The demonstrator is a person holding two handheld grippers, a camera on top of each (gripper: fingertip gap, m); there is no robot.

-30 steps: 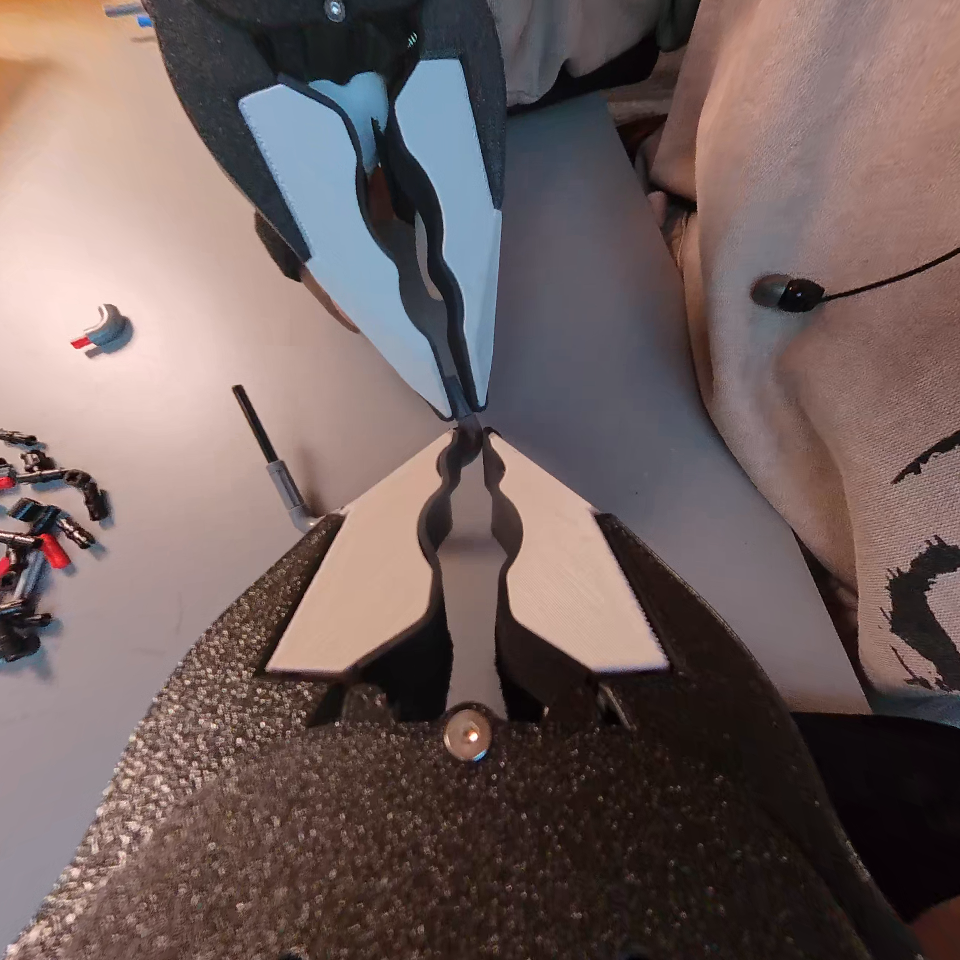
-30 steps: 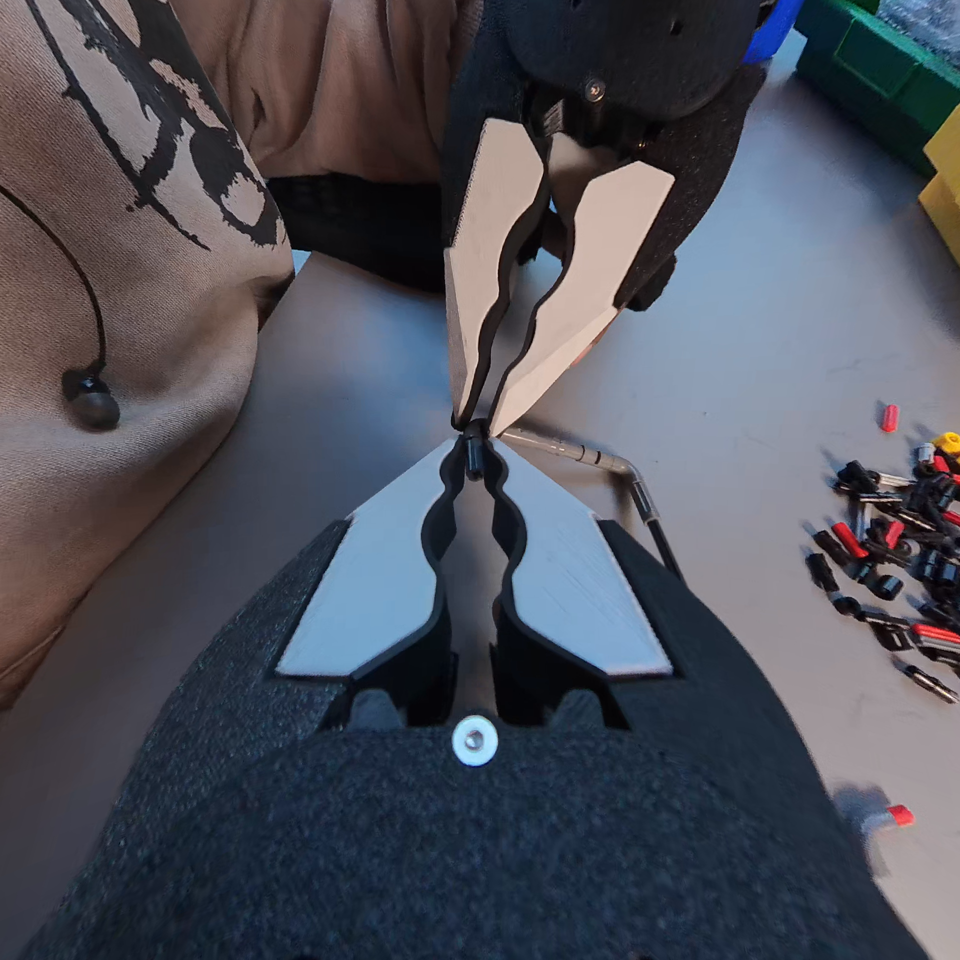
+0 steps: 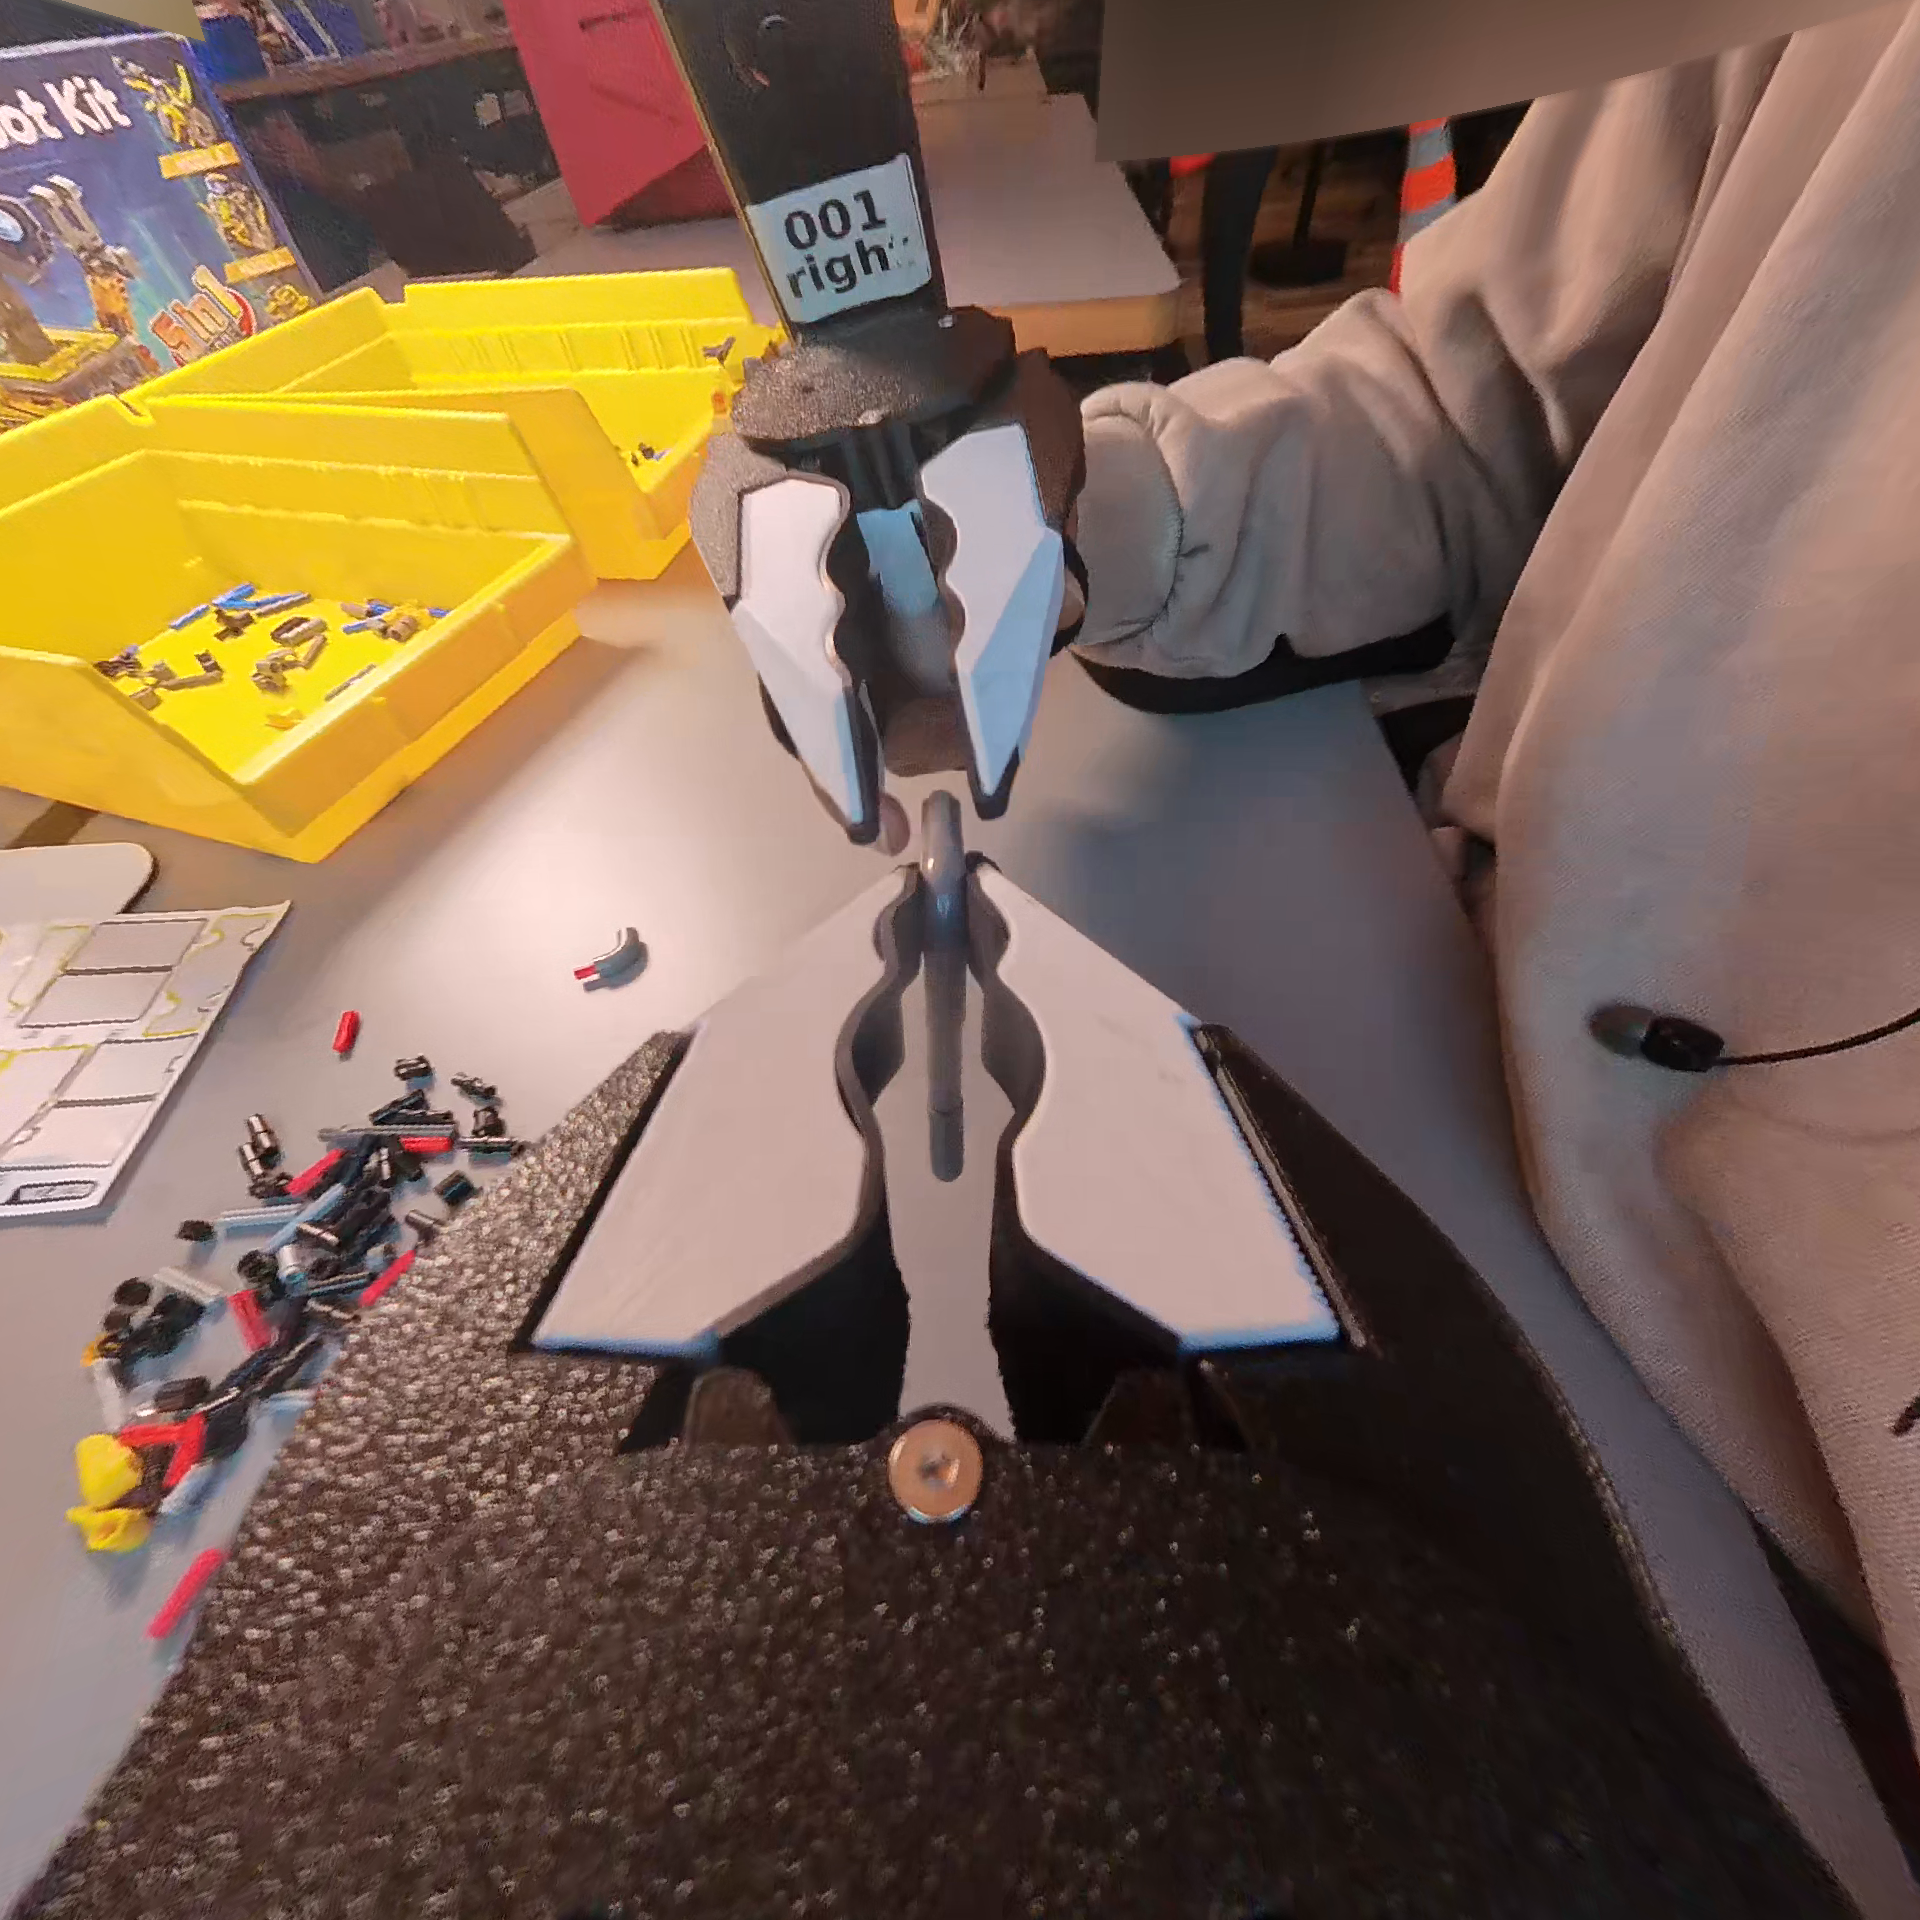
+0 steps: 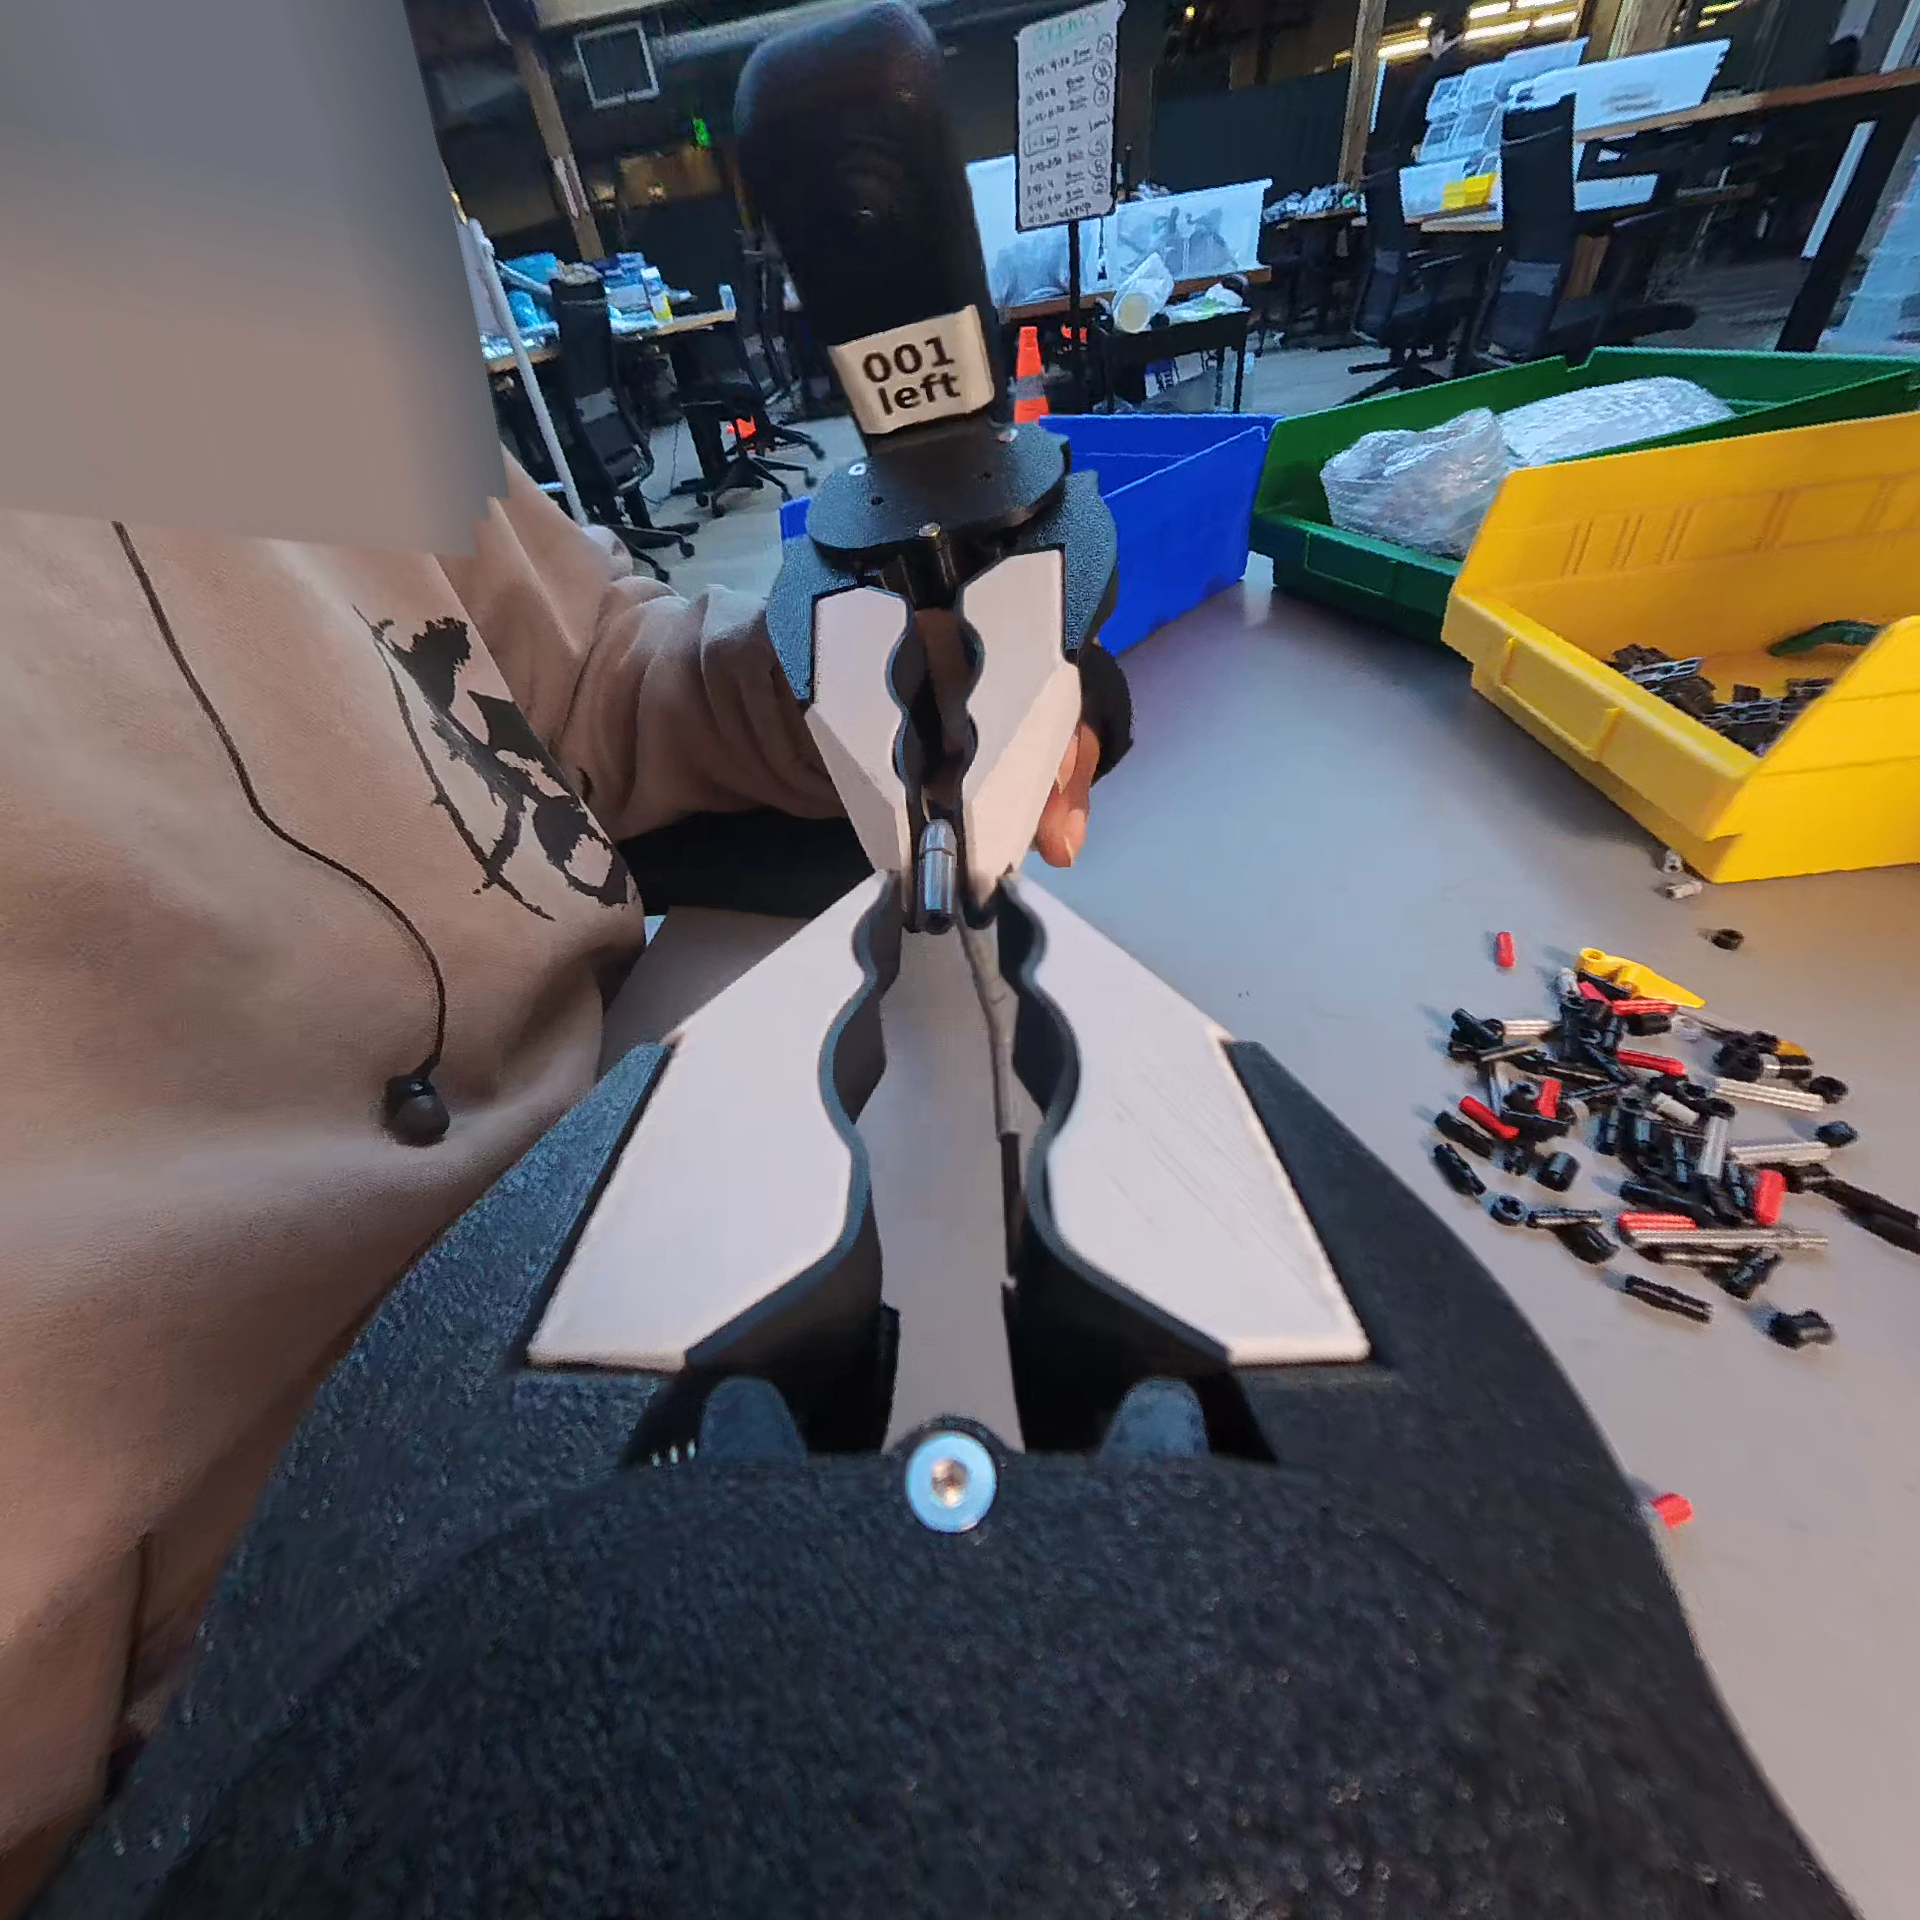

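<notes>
The left gripper is clenched on a thin dark grey bent rod, pinching it at its fingertips so that a short piece sticks out ahead and the long shaft runs back between the two white fingers toward the camera. The right gripper, facing it tip to tip, has its fingers parted, one to each side of the rod's protruding end; whether either touches it I cannot tell. From the right wrist view, that gripper straddles the shiny rod end that juts from the closed left gripper, with the thin shaft trailing back along its right finger.

Both tools are held above the near edge of a grey table, close to a person in a beige sweatshirt whose sleeved hand grips the right tool.

Farther out on the table lies a loose pile of small black, red and grey plastic parts, with a lone curved grey piece with a red tip between the pile and the grippers. A printed sheet lies at the table's far side beyond the pile, and yellow bins holding small parts stand behind it. In the right wrist view a yellow bin, a green bin and a blue bin line the table's far edge
</notes>
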